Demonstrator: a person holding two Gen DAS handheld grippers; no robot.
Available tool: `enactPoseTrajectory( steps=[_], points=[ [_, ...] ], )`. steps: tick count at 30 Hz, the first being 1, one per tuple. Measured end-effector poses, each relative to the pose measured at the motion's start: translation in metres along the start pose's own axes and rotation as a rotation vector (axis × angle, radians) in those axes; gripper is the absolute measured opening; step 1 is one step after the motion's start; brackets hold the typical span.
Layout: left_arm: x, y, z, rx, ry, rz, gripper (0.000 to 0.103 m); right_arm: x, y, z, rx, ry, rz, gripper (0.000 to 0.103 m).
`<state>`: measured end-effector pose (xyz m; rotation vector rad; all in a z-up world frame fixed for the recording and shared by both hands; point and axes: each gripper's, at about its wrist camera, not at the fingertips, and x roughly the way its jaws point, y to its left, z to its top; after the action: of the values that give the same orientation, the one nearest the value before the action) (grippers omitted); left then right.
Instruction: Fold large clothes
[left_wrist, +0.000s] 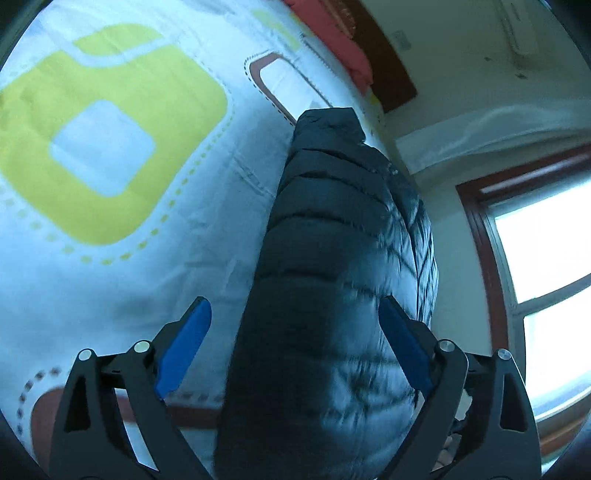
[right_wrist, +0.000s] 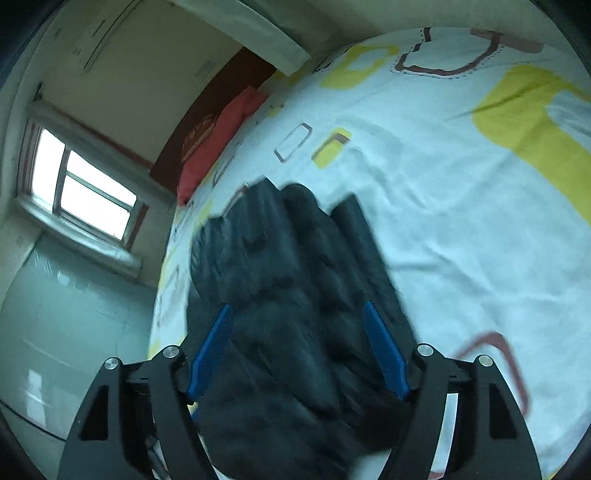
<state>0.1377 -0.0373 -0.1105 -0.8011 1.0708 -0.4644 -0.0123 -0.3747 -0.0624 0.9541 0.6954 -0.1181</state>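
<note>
We hover our left gripper (left_wrist: 295, 343) and right gripper (right_wrist: 297, 349), fingers spread and pinching nothing, over the folded black jacket (left_wrist: 332, 258) near the bed (left_wrist: 110, 295) edge.

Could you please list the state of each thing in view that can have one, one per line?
Black puffer jacket: folded into a long bundle, lying on the bed.
Bedsheet: spread flat, lightly wrinkled.
Left gripper: jaws open, jacket between them, unpressed.
Right gripper: jaws open over the jacket.
Window: looks closed.
</note>
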Motion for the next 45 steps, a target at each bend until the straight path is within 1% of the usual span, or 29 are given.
enactPoseTrajectory(
  steps=[3,5,8,11,14,16,19,22,23,27,28,35,37,40,42,43,45],
  points=[
    [0.016,-0.005,0.012,-0.006,0.005,0.023,0.092,0.029,0.015,0.011,-0.069,0.003,-0.097,0.072],
    [0.024,-0.009,0.014,0.001,0.004,0.045,0.092,0.043,0.012,0.013,-0.086,0.005,-0.143,0.072],
    [0.037,-0.012,0.018,-0.013,0.018,0.045,0.092,0.056,-0.001,0.018,-0.090,0.008,-0.197,0.072],
    [0.045,-0.016,0.019,-0.020,0.027,0.038,0.093,0.067,-0.022,0.018,-0.041,0.040,-0.157,0.079],
    [0.055,-0.021,0.016,-0.002,0.035,0.037,0.095,0.075,-0.036,0.015,-0.041,0.034,-0.140,0.085],
    [0.061,-0.020,0.014,-0.007,0.046,0.032,0.096,0.081,-0.049,0.013,-0.022,0.044,-0.097,0.087],
    [0.068,-0.016,0.013,-0.024,0.060,0.015,0.097,0.088,-0.066,0.013,0.017,0.071,-0.008,0.090],
    [0.071,-0.014,0.012,-0.032,0.063,0.006,0.098,0.087,-0.064,0.011,-0.017,0.065,0.012,0.092],
    [0.072,-0.013,0.012,-0.029,0.062,0.004,0.098,0.087,-0.064,0.010,-0.026,0.062,0.031,0.092],
    [0.071,-0.012,0.010,-0.015,0.062,0.003,0.098,0.084,-0.065,0.005,-0.040,0.085,0.156,0.092],
    [0.071,-0.013,0.010,-0.009,0.065,0.002,0.098,0.085,-0.065,0.003,-0.049,0.090,0.169,0.092],
    [0.073,-0.017,0.007,0.025,0.070,0.001,0.097,0.087,-0.061,0.000,-0.077,0.105,0.216,0.092],
    [0.073,-0.018,0.007,0.030,0.067,0.005,0.096,0.089,-0.059,0.000,-0.082,0.107,0.208,0.092],
    [0.072,-0.020,0.006,0.037,0.062,0.012,0.093,0.096,-0.062,0.005,-0.081,0.111,0.186,0.088],
    [0.072,-0.022,0.004,0.044,0.057,0.020,0.090,0.098,-0.060,0.004,-0.081,0.115,0.167,0.079],
    [0.071,-0.022,0.004,0.048,0.054,0.023,0.088,0.100,-0.058,0.002,-0.081,0.118,0.166,0.077],
    [0.071,-0.024,0.003,0.059,0.050,0.028,0.085,0.100,-0.058,0.001,-0.076,0.118,0.173,0.066]
  ],
)
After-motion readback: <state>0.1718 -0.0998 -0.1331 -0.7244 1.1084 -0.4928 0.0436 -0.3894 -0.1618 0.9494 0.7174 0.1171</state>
